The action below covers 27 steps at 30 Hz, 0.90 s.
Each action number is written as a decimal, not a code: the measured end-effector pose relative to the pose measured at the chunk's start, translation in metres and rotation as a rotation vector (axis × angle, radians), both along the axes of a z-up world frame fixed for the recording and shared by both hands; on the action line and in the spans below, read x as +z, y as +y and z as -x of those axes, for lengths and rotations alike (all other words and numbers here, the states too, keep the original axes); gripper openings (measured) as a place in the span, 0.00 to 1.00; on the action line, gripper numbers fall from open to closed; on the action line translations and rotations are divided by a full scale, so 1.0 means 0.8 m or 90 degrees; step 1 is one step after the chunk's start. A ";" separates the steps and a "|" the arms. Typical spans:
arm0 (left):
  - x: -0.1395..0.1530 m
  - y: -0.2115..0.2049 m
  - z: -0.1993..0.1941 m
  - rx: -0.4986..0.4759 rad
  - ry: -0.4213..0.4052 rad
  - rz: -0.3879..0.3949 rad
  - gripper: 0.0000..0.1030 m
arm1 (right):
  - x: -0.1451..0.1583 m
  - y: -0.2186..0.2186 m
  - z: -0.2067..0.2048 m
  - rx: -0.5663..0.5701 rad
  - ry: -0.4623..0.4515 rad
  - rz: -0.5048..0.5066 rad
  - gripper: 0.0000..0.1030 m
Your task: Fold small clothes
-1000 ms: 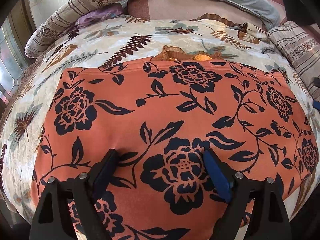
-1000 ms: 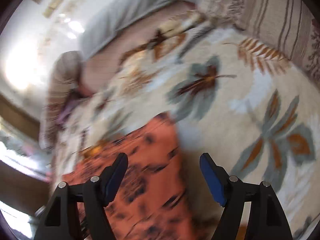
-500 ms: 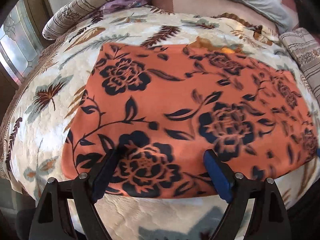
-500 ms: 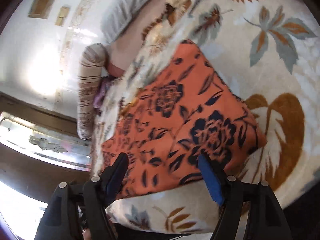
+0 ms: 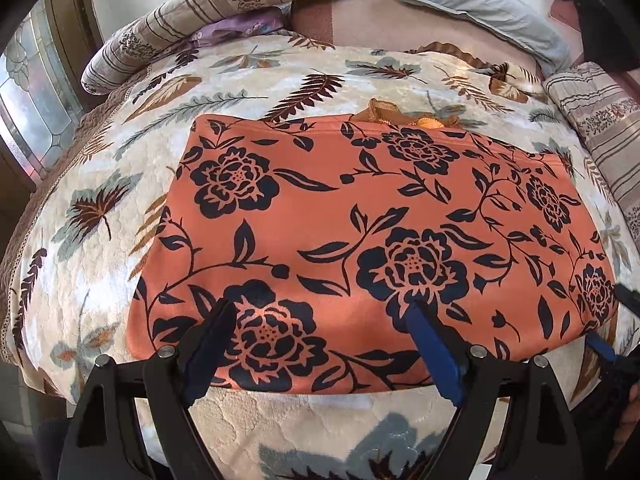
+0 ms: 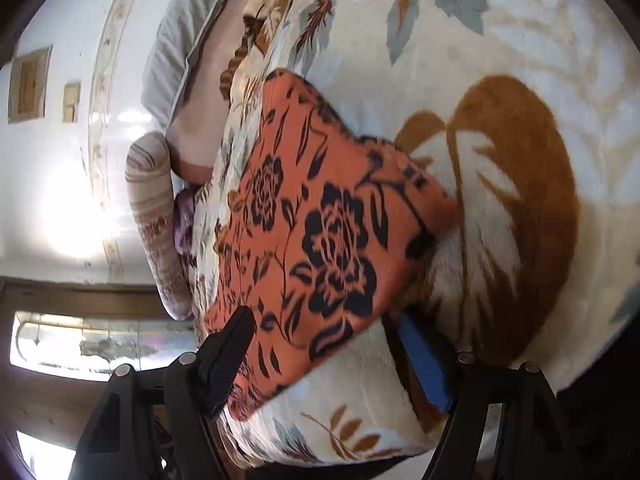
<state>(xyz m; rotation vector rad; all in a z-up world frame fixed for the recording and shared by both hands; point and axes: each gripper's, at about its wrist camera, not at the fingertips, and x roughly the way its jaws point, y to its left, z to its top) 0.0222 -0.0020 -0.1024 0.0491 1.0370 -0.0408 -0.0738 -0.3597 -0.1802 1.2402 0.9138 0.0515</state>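
Note:
An orange garment (image 5: 360, 220) with black flowers lies flat and spread wide on a leaf-patterned blanket (image 5: 280, 80). My left gripper (image 5: 318, 312) hovers open over the garment's near edge, left of its middle, with nothing pinched. In the right wrist view the same garment (image 6: 320, 220) appears tilted. My right gripper (image 6: 324, 320) is open and rolled sideways at its near right corner, with the near hem showing between the fingers. One blue right fingertip (image 5: 600, 346) shows at the garment's right end.
A small tan and orange cloth (image 5: 400, 116) peeks out behind the garment's far edge. Striped bolsters (image 5: 224, 8), a purple cloth (image 5: 236, 26), a grey pillow (image 5: 480, 4) and a striped cushion (image 5: 600, 120) ring the bed. The blanket's front edge (image 5: 320, 420) drops off just below the garment.
The left gripper has drawn back from above the garment to its near edge. The right gripper has rolled and come down from the bare blanket to the garment's near right corner.

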 end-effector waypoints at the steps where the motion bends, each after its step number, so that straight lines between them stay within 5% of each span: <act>1: -0.001 -0.001 -0.002 -0.001 0.001 -0.001 0.86 | 0.001 -0.002 -0.004 -0.007 0.000 -0.002 0.76; 11: -0.027 -0.016 -0.026 -0.005 0.019 0.018 0.88 | 0.009 -0.011 -0.032 -0.033 -0.016 0.032 0.77; 14: -0.035 -0.028 -0.023 -0.021 -0.013 -0.029 0.92 | 0.014 -0.010 -0.033 -0.025 -0.013 0.053 0.77; 19: -0.008 -0.030 -0.017 -0.022 -0.056 0.003 0.92 | 0.032 -0.002 -0.039 -0.018 -0.036 0.083 0.77; 22: -0.042 -0.043 -0.028 -0.044 0.001 -0.025 0.93 | 0.017 -0.003 -0.045 -0.029 -0.007 0.091 0.77; 24: -0.043 -0.045 -0.027 -0.053 -0.033 -0.042 0.97 | 0.015 -0.005 -0.047 -0.044 -0.016 0.084 0.77; 26: -0.040 -0.040 -0.031 -0.049 -0.015 -0.022 0.97 | 0.018 -0.005 -0.053 -0.044 -0.021 0.097 0.68; 27: -0.039 -0.037 -0.033 -0.049 -0.008 -0.010 0.97 | 0.017 -0.004 -0.059 -0.036 -0.015 0.110 0.39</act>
